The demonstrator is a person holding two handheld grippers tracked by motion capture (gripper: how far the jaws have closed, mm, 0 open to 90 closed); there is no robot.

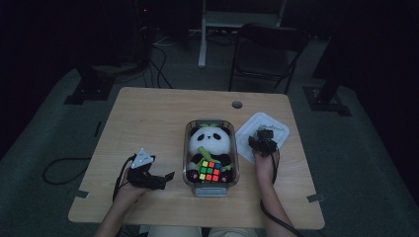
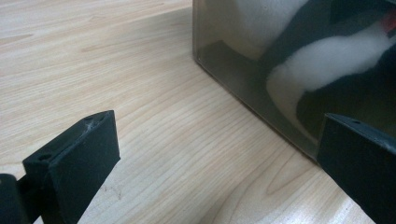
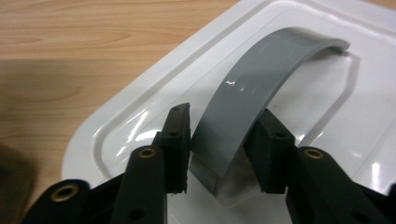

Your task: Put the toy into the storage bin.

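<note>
A clear plastic container [image 1: 187, 148] stands at the middle of the wooden table [image 1: 148, 118], holding a panda plush [image 1: 210, 138] and a colourful puzzle cube [image 1: 210, 171]. Its white lid [image 1: 249, 136] lies flat to the right of it. My right gripper [image 1: 262, 140] reaches down onto the lid. In the right gripper view the gripper [image 3: 222, 126] is shut on the lid's arched grey handle [image 3: 266, 65], a pad against each side. My left gripper [image 1: 165, 180] lies low on the table left of the container. It [image 2: 217, 126] is open beside the container wall [image 2: 224, 51] with nothing between its jaws.
A cable hole [image 1: 237, 104] sits near the table's far edge. Behind the table are a dark folding chair [image 1: 267, 49] and a white desk leg [image 1: 202, 34]. Cables [image 1: 59, 170] trail on the floor at the left. Bare wood spreads left of the container.
</note>
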